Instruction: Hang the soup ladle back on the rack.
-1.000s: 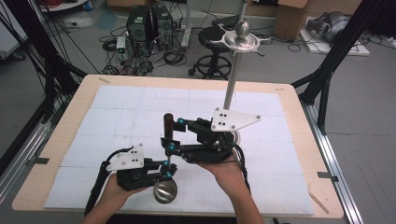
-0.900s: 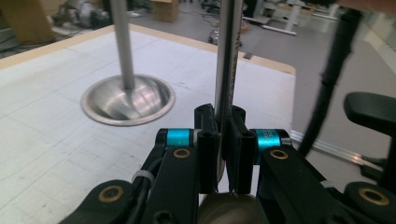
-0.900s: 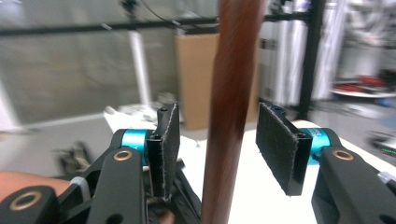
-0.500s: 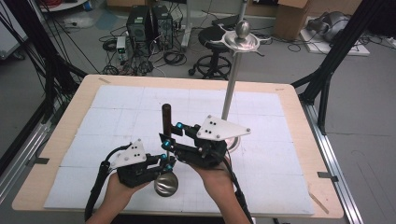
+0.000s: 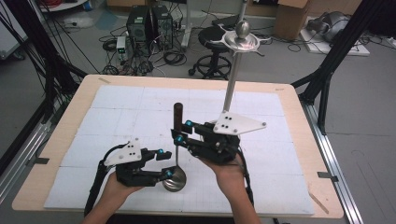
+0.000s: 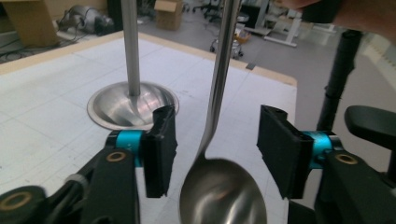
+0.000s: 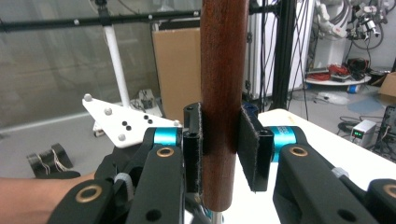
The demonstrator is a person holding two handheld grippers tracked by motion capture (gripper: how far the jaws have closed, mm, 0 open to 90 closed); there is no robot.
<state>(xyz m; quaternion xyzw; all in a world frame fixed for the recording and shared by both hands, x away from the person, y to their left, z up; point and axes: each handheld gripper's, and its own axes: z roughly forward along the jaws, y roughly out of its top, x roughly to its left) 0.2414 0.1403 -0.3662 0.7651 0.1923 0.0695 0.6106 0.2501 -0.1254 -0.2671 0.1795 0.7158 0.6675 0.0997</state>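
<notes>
Two claws on one ladle [image 5: 176, 161]: right claw [image 5: 180, 132] clamps its wooden handle, left claw [image 6: 212, 151] gapes wide around the bowl, handover unfinished.

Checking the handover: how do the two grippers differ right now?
The right gripper is shut on the ladle's wooden handle, holding it upright; the left gripper is open, with the ladle's metal stem between its jaws, apart from both. The right is raised; the left sits low by the bowl. Both are hand-held.
</notes>
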